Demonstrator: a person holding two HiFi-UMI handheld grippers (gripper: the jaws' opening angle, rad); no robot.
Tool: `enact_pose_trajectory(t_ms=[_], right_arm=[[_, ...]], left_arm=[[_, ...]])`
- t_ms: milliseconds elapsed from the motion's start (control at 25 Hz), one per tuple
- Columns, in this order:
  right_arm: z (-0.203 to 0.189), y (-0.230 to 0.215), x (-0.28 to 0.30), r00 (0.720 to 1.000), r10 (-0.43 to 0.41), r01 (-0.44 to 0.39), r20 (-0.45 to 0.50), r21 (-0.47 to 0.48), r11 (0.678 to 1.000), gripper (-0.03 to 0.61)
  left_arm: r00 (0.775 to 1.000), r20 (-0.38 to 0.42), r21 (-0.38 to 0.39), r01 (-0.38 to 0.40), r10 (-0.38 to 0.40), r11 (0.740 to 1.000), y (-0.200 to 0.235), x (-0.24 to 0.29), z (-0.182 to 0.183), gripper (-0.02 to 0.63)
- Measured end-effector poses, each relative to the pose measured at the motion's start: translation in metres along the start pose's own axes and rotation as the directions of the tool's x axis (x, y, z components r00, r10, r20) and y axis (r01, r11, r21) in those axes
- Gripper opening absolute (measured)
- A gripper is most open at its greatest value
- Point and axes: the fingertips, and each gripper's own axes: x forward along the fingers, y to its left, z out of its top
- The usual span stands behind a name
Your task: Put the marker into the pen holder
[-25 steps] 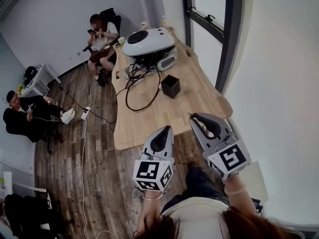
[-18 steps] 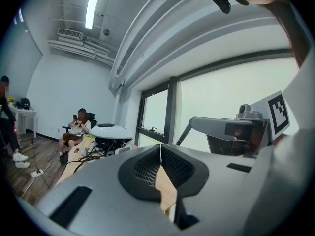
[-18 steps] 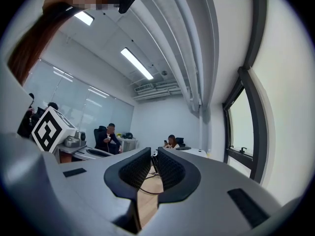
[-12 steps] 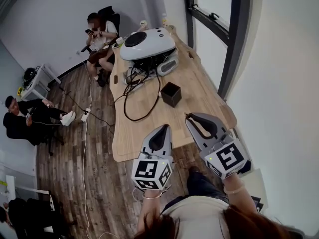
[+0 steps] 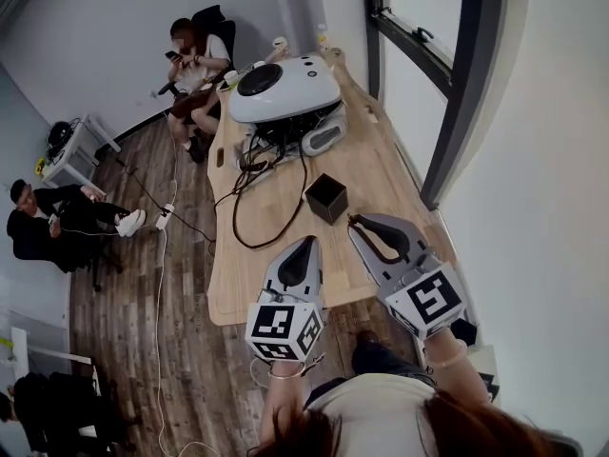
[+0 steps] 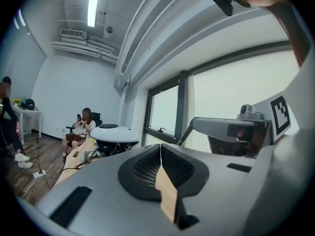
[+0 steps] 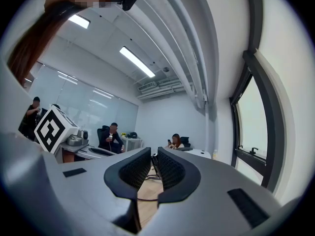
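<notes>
The person stands at the near end of the long wooden table with a claw in each hand, both raised over the table's near edge and pointing toward 12 o'clock. The left gripper has its jaws pressed together; in the left gripper view the two ribbed pads meet along one thin seam with nothing between them. The right gripper sits just beside it at about 3 o'clock, and in the right gripper view its jaws stand a narrow slit apart, with only table and cable showing through the gap and nothing gripped. The pen holder, a small black open-topped box, stands upright on the bare wood at roughly 12 o'clock from the two claws, near the right gripper's tip but clear of it. I cannot make out the marker in any view. Beyond the holder, toward 11 o'clock, a large white rounded machine fills the far part of the table, and black cables trail from it in loops across the wood. One seated person is at the table's far end, and another person sits out at 9 o'clock on the plank floor.
</notes>
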Motion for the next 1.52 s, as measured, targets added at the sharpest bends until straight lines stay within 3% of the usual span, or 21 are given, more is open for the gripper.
enact_pose_trajectory(t_ms=[640, 1520], right_arm=[[-0.021, -0.033, 0.05, 0.996, 0.093, -0.094, -0.011, -0.01, 0.996, 0.069], [-0.086, -0.062, 0.139, 0.993, 0.035, -0.033, -0.112, 0.024, 0.999, 0.069]], left_arm=[[0.997, -0.032, -0.025, -0.076, 0.075, 0.997, 0.022, 0.035, -0.004, 0.02], [0.998, -0.066, -0.035, -0.014, 0.011, 0.999, 0.09, 0.101, -0.008, 0.02]])
